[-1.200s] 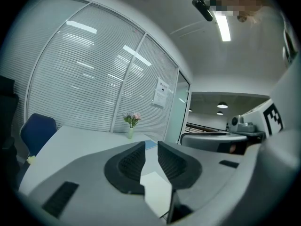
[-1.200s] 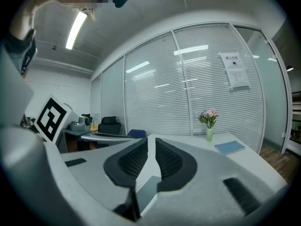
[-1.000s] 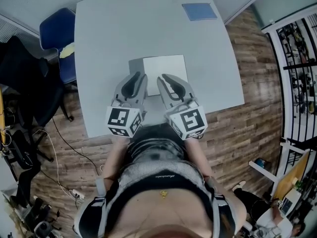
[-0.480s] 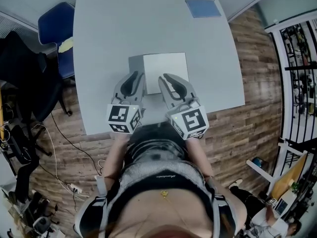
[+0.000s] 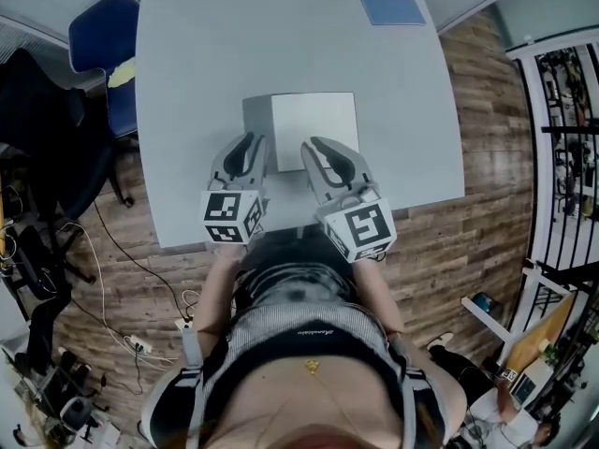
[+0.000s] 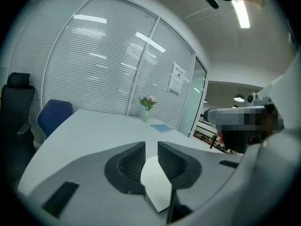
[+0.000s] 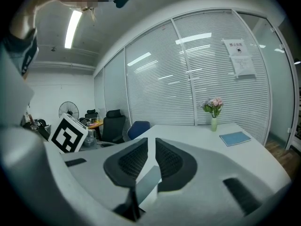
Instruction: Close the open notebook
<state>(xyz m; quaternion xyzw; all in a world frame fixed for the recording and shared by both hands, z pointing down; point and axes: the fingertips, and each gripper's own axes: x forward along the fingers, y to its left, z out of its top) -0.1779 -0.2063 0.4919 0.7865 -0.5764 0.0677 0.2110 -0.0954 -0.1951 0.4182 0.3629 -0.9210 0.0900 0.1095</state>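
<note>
Starting close in: my left gripper has its jaws a narrow slit apart and nothing clamped between them. In the left gripper view the pads are bare, and through the slit, just below the tips, I see a white page of the notebook.

My right gripper reads the same, with a thin gap and empty pads. Its own view shows a grey strip of the notebook under the tips. Off to its left sits the left gripper's marker cube.

From the head view the two grippers sit side by side, apart from each other. The notebook lies flat and open on the grey table, right at and just ahead of both sets of tips. The left tips are over its grey left part and the right tips are at the near edge of the white page.

Further ahead of the jaws the tabletop runs on. A blue book lies well beyond the right gripper, toward the far corner. A small vase of flowers stands at the far edge. A blue chair waits out past the left gripper's outer side, beside the table.
</note>
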